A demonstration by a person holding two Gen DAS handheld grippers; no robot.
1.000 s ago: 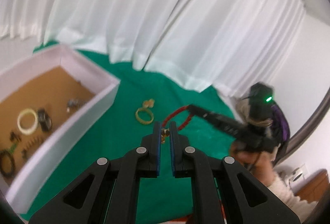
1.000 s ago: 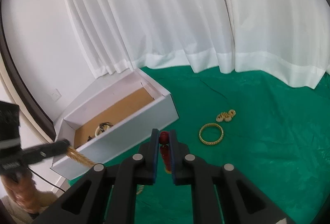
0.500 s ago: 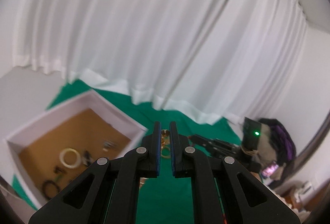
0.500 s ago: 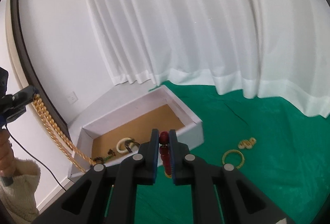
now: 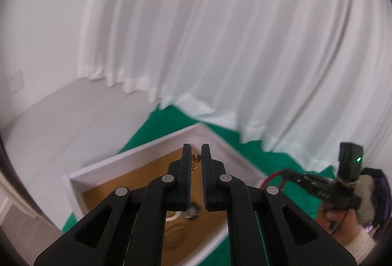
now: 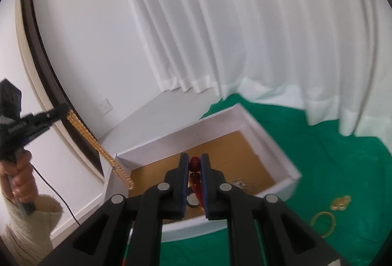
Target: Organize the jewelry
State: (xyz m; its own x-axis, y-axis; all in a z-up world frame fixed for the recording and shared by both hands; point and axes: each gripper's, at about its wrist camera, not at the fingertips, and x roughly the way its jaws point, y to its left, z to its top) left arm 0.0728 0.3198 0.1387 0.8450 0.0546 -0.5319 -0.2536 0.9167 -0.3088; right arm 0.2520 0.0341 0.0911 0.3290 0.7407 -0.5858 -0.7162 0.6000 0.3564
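From where I stand, everything gathers around the white box [image 6: 267, 133] with its brown floor, set on a green cloth [image 6: 343, 168] in front of white curtains [image 6: 245, 21].

To the left of the box, the left tool [image 6: 65, 108] is pinched tight on a gold bead chain [image 6: 103, 153], which hangs in a long slant from its tip down to the box's near left corner. A hand [image 6: 17, 175] in a cream sleeve [image 6: 29, 224] grips its handle.

Over the box, the right tool [image 6: 194, 160] is clamped on a strand of red beads [image 6: 194, 163], held above the brown floor. Small pieces lie inside the box below it, too blurred to name.

To the right of the box, a gold bangle [image 6: 323, 223] and a small gold ornament [image 6: 340, 202] rest on the cloth, just apart from each other.
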